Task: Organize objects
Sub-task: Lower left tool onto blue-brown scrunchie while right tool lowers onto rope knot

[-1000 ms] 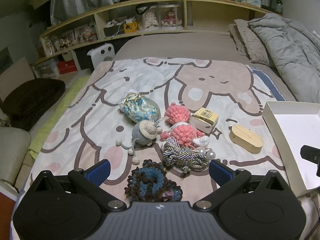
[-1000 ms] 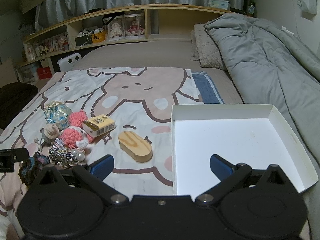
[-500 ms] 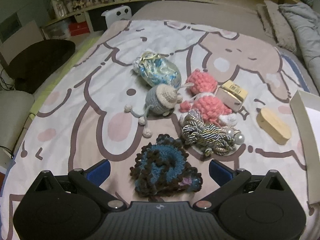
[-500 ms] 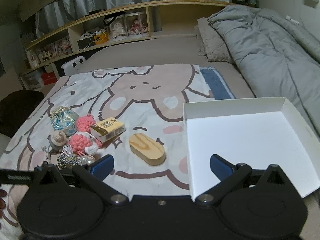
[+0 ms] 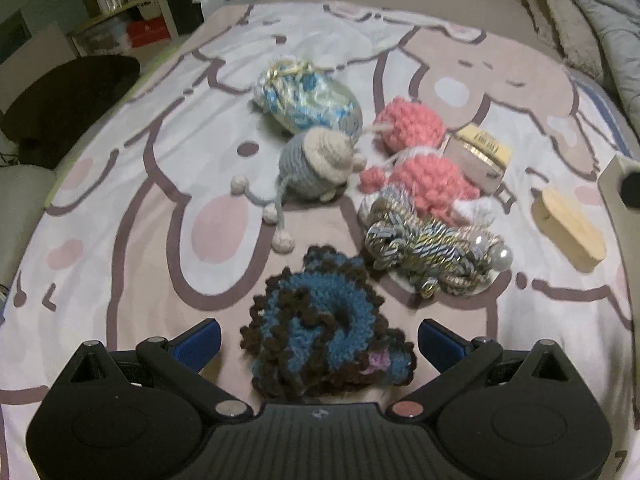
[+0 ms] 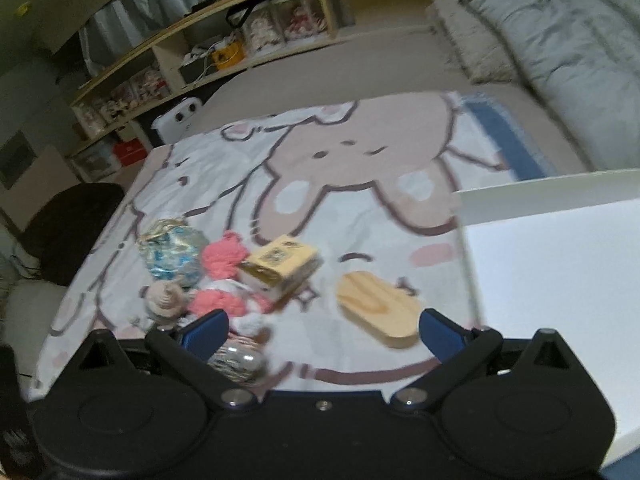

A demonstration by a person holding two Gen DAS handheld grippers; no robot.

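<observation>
Small objects lie on a bunny-print blanket. In the left wrist view a blue-and-brown crocheted piece sits between the fingers of my open left gripper. Beyond it lie a twisted rope bundle with pearls, a grey knit hat, pink crochet pieces, a blue patterned pouch, a small yellow box and a wooden oval box. My right gripper is open and empty above the wooden oval box, left of the white tray.
A grey duvet and pillows lie at the far right. Shelves with dolls and boxes run along the back. A dark cushion lies off the bed's left side.
My left gripper moved forward and down, so the blue-and-brown piece now lies between its fingers. My right gripper swung left, from over the tray toward the objects.
</observation>
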